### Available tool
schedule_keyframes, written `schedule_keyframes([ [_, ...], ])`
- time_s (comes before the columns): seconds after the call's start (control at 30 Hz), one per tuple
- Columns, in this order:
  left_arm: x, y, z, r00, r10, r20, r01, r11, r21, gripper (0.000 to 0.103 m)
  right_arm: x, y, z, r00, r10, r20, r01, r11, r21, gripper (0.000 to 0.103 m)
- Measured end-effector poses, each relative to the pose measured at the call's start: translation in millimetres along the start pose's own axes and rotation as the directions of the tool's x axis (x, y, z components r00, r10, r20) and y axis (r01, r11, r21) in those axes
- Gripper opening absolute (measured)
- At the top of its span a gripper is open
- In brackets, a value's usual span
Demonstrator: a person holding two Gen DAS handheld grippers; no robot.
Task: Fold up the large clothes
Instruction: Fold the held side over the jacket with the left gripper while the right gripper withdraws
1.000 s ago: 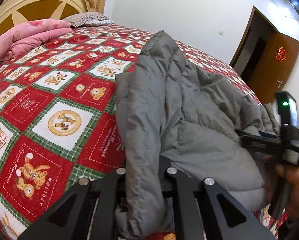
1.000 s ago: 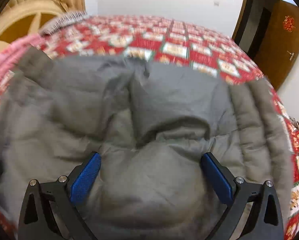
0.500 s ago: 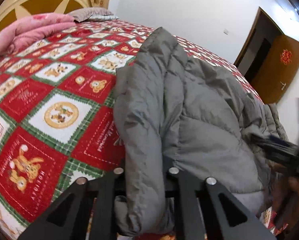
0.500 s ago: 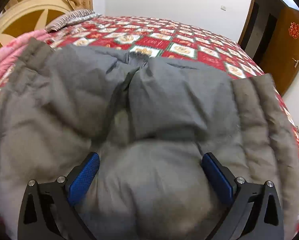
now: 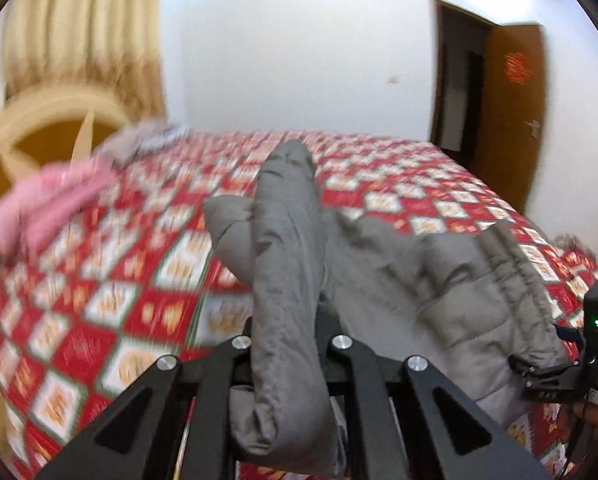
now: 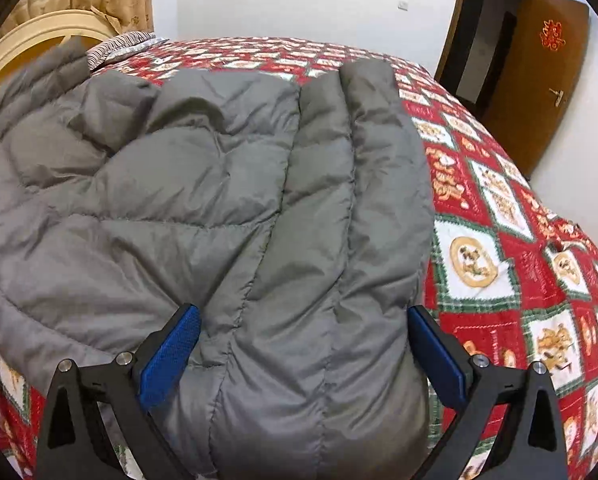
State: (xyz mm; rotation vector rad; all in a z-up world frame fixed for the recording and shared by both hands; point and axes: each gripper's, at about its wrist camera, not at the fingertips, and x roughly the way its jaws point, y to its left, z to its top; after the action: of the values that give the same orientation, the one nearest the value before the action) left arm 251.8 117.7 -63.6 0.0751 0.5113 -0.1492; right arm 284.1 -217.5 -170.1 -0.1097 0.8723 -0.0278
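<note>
A grey puffer jacket lies on the bed with the red patchwork quilt. In the left wrist view my left gripper is shut on a long fold of the jacket, which it holds lifted off the quilt, running away from me. My right gripper stands wide open over the jacket's near right part. Its blue pads flank the padded bulk, with the right pad at the jacket's right edge. The right gripper also shows in the left wrist view, at the jacket's near right corner.
A pink blanket and a striped pillow lie by the cream headboard at the far left. A brown door stands open at the far right. Bare quilt shows to the right of the jacket.
My left gripper has risen and rolled with the jacket fold, pulling it off the quilt. My right gripper has slid right across the jacket, to its right edge.
</note>
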Motion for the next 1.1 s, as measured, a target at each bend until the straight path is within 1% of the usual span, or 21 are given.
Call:
schedule_keyframes([
  [0.07,-10.6,-25.7,13.6,0.999,-0.014,0.042,0.011,0.997,0.074,0.009,-15.9,-6.8,-0.6,0.999,0.019,0.032,-0.019,1.0,0.016,0.101],
  [0.13,-22.5,-65.0,24.3,0.996,-0.06,0.073,0.047,0.986,0.162,0.009,-34.5,-25.2,-0.1,0.996,0.022,0.086,-0.028,0.997,0.069,0.101],
  [0.17,-22.7,-75.8,27.1,0.994,-0.073,0.076,0.058,0.981,0.186,0.009,-41.4,-38.0,-0.7,0.994,0.017,0.107,-0.028,0.994,0.103,0.101],
  [0.23,-22.9,-116.1,31.2,0.99,-0.117,0.078,0.093,0.961,0.261,0.009,-49.1,-61.8,-3.0,0.991,0.001,0.133,-0.024,0.985,0.17,0.101],
  [0.27,-21.5,-126.4,31.6,0.988,-0.132,0.077,0.105,0.954,0.279,0.009,-50.0,-72.8,-5.4,0.991,-0.009,0.134,-0.018,0.98,0.199,0.101],
  [0.33,-16.2,-162.8,28.4,0.983,-0.173,0.068,0.14,0.931,0.338,0.009,-48.0,-89.3,-11.5,0.992,-0.022,0.123,-0.009,0.969,0.248,0.101],
  [0.4,-6.1,-185.8,24.6,0.98,-0.195,0.046,0.165,0.915,0.368,0.009,-44.5,-104.8,-18.7,0.992,-0.043,0.117,0.008,0.958,0.287,0.101],
  [0.43,1.2,-200.3,20.1,0.978,-0.204,0.032,0.176,0.904,0.39,0.009,-43.2,-109.6,-21.4,0.992,-0.052,0.111,0.017,0.956,0.294,0.101],
  [0.5,12.2,-222.6,9.4,0.979,-0.204,0.025,0.173,0.886,0.43,0.009,-40.7,-115.3,-29.6,0.992,-0.082,0.091,0.05,0.949,0.31,0.101],
  [0.57,17.5,-240.3,1.4,0.977,-0.215,-0.006,0.195,0.875,0.444,0.009,-35.5,-128.2,-38.7,0.992,-0.104,0.073,0.074,0.939,0.337,0.101],
  [0.6,25.0,-250.2,-6.4,0.976,-0.217,-0.025,0.204,0.865,0.459,0.009,-34.5,-135.7,-44.1,0.992,-0.111,0.063,0.081,0.931,0.357,0.101],
  [0.67,27.9,-265.2,-15.9,0.974,-0.224,-0.036,0.213,0.846,0.489,0.009,-31.1,-150.8,-52.7,0.992,-0.117,0.053,0.086,0.912,0.401,0.101],
  [0.73,31.0,-279.1,-33.0,0.972,-0.229,-0.052,0.221,0.815,0.535,0.009,-26.4,-161.1,-58.9,0.991,-0.126,0.043,0.096,0.901,0.422,0.101],
  [0.8,32.1,-286.9,-44.3,0.972,-0.227,-0.058,0.219,0.795,0.565,0.009,-26.4,-166.4,-63.5,0.992,-0.11,0.063,0.072,0.9,0.429,0.101],
  [0.83,34.0,-289.7,-50.1,0.974,-0.22,-0.061,0.214,0.789,0.576,0.009,-26.9,-166.2,-64.1,0.991,-0.112,0.068,0.072,0.901,0.427,0.101],
  [0.9,35.9,-290.6,-53.7,0.976,-0.211,-0.058,0.205,0.787,0.582,0.009,-25.9,-164.1,-63.4,0.99,-0.129,0.065,0.09,0.904,0.419,0.101],
  [1.03,36.4,-287.8,-52.5,0.977,-0.206,-0.055,0.2,0.798,0.568,0.01,-19.0,-165.5,-65.0,0.991,-0.118,0.059,0.082,0.903,0.422,0.101],
  [1.1,36.4,-287.6,-51.4,0.978,-0.203,-0.053,0.197,0.802,0.565,0.012,-18.9,-162.7,-66.3,0.99,-0.127,0.059,0.092,0.908,0.409,0.101],
])
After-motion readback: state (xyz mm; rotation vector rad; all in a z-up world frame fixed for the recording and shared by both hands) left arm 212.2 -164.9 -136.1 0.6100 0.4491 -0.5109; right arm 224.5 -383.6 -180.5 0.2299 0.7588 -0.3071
